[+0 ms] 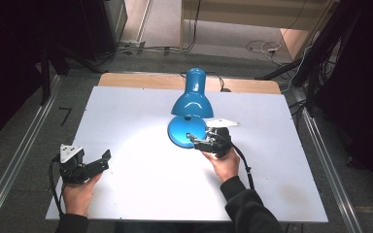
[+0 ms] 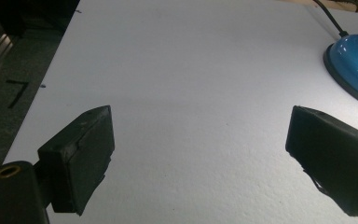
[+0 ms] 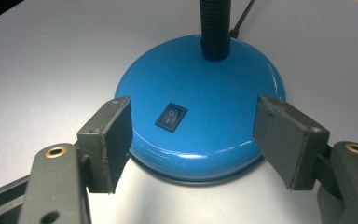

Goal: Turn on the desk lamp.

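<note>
Lamp base (image 3: 200, 107) sits between right gripper's (image 3: 193, 142) wide-open jaws, untouched.

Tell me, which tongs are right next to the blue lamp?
The right tongs: open, with one jaw on each side of the blue lamp's round base, near its switch. The left tongs sit over bare white table, away from the lamp.

Lamp base (image 3: 200, 105): on table (image 1: 136, 184), between right gripper (image 3: 193, 140) jaws.
Left gripper (image 2: 200, 154): lamp base ahead-right of jaws.

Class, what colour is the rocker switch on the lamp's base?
Black, on the blue lamp base; the rocker switch shows best in the right gripper view.
</note>
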Tool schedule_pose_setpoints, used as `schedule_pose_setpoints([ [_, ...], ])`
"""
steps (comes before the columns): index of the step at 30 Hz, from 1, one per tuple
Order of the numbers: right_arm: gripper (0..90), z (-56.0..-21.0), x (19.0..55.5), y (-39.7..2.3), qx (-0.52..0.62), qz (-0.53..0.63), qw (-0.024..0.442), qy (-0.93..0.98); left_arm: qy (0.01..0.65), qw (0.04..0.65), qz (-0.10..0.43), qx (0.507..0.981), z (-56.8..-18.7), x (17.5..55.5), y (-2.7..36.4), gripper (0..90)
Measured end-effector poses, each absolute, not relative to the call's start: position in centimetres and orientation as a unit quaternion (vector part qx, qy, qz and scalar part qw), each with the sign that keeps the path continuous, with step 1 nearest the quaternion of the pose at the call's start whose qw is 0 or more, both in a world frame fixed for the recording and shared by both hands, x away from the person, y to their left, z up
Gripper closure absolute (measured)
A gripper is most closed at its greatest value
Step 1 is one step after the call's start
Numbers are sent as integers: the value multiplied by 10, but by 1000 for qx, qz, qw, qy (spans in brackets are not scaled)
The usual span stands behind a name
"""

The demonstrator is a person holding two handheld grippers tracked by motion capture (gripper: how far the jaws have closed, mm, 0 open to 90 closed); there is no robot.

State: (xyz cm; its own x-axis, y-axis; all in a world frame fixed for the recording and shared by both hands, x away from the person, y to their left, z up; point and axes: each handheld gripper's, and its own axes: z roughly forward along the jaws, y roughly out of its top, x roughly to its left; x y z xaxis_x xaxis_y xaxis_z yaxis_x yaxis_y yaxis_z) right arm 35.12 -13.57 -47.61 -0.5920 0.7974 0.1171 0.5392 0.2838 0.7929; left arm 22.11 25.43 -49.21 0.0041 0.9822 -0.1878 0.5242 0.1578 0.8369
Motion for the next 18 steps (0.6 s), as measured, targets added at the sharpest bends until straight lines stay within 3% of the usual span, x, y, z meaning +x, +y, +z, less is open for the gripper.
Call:
schedule_pose_setpoints([
  [18, 243, -469, 341, -171, 419, 415, 163, 791, 646, 401, 286, 583, -492, 222, 254, 84],
])
